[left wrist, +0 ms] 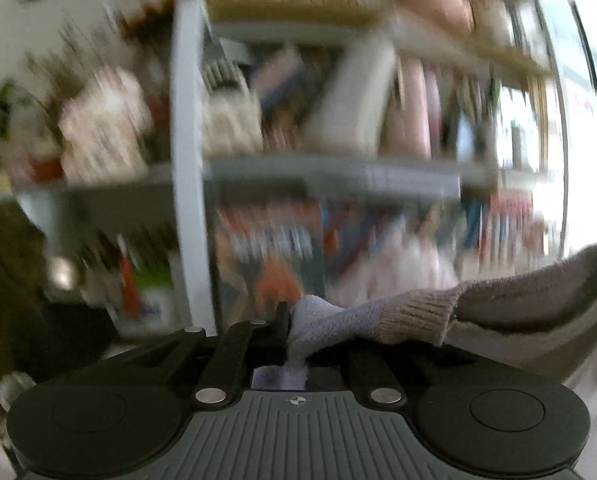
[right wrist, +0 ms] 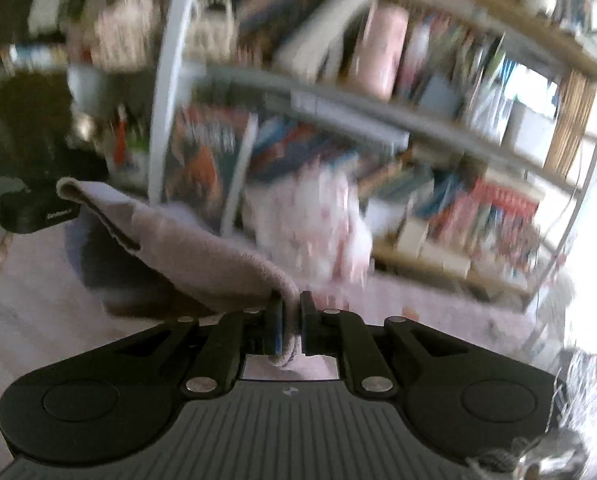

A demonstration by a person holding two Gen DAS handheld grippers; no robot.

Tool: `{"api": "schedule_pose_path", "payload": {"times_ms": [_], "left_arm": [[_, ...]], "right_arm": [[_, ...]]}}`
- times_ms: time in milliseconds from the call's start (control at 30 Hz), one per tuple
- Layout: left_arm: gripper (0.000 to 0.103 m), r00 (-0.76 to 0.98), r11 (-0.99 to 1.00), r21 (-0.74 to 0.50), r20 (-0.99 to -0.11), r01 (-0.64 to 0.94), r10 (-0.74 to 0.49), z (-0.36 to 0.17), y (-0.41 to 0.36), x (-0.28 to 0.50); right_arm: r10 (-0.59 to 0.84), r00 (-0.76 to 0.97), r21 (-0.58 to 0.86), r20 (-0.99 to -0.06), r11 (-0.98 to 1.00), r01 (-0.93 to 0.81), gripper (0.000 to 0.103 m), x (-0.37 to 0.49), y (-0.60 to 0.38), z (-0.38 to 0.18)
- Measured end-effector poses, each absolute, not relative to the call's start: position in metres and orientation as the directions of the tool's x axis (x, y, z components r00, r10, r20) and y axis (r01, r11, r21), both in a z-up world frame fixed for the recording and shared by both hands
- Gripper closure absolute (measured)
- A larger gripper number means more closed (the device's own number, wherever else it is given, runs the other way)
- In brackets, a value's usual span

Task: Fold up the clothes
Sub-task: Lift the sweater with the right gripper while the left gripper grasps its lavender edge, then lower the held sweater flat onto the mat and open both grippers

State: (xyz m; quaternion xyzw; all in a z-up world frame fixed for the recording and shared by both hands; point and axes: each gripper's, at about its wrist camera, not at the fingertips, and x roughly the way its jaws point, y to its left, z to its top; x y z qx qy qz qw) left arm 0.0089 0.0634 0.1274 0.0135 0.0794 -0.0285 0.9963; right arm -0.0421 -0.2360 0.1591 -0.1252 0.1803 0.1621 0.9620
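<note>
A grey-lilac fleece garment with a ribbed beige cuff (left wrist: 414,316) is held up in the air between both grippers. In the left wrist view my left gripper (left wrist: 294,320) is shut on a bunched fold of the garment (left wrist: 322,320), which runs off to the right edge. In the right wrist view my right gripper (right wrist: 289,312) is shut on another edge of the same garment (right wrist: 186,248); the cloth sags away to the left, toward the other gripper's body (right wrist: 38,210). Both views are blurred by motion.
A tall bookshelf (left wrist: 190,160) packed with books and boxes fills the background of both views. A pink-white soft bundle (right wrist: 322,224) lies at its foot on a pale surface (right wrist: 38,320). A dark brown mass (left wrist: 10,280) sits at the left.
</note>
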Motion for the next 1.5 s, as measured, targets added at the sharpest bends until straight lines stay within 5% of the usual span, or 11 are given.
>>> {"api": "schedule_pose_path", "payload": {"times_ms": [233, 333, 400, 467, 667, 800, 1000, 1067, 1167, 1500], "left_arm": [[0.098, 0.976, 1.0, -0.002, 0.216, 0.03, -0.029, 0.234, 0.071, -0.052], [0.098, 0.958, 0.998, 0.004, 0.279, 0.062, -0.06, 0.259, 0.071, -0.062], [0.098, 0.971, 0.996, 0.02, 0.224, 0.082, -0.084, 0.263, 0.069, -0.049], [0.098, 0.988, 0.995, 0.04, 0.121, 0.091, -0.095, 0.252, 0.066, -0.026], [0.097, 0.935, 0.994, 0.01, -0.34, 0.109, -0.099, 0.156, 0.055, 0.077], [0.096, 0.862, 0.994, 0.038, -0.502, 0.101, -0.069, 0.095, 0.037, 0.123], [0.076, 0.798, 0.988, 0.087, -0.601, 0.128, -0.051, 0.063, 0.02, 0.147], [0.058, 0.798, 0.983, 0.107, -0.601, 0.148, -0.055, 0.069, 0.019, 0.135], [0.043, 0.807, 0.978, 0.141, -0.589, 0.156, -0.044, 0.074, 0.02, 0.113], [0.042, 0.747, 0.993, 0.089, -0.665, 0.072, 0.005, 0.053, 0.033, 0.038]], "right_arm": [[0.393, 0.917, -0.157, -0.061, 0.904, -0.398, 0.096, -0.108, -0.26, 0.253], [0.415, 0.908, -0.133, 0.054, 0.904, -0.406, 0.096, -0.125, -0.272, 0.281], [0.421, 0.9, -0.113, 0.11, 0.905, -0.41, 0.096, -0.131, -0.279, 0.295], [0.432, 0.899, -0.063, 0.077, 0.902, -0.428, 0.096, -0.12, -0.285, 0.296], [0.415, 0.868, 0.082, -0.274, 0.909, -0.409, 0.096, -0.027, -0.288, 0.225], [0.318, 0.842, 0.036, -0.436, 0.941, -0.337, 0.096, 0.043, -0.279, 0.157], [0.204, 0.799, -0.031, -0.565, 0.963, -0.268, 0.096, 0.124, -0.277, 0.092], [0.174, 0.787, -0.058, -0.592, 0.965, -0.257, 0.096, 0.145, -0.279, 0.079], [0.127, 0.768, -0.099, -0.628, 0.965, -0.241, 0.096, 0.172, -0.283, 0.061], [0.023, 0.685, -0.181, -0.728, 0.957, -0.225, 0.092, 0.222, -0.285, -0.001]]}}
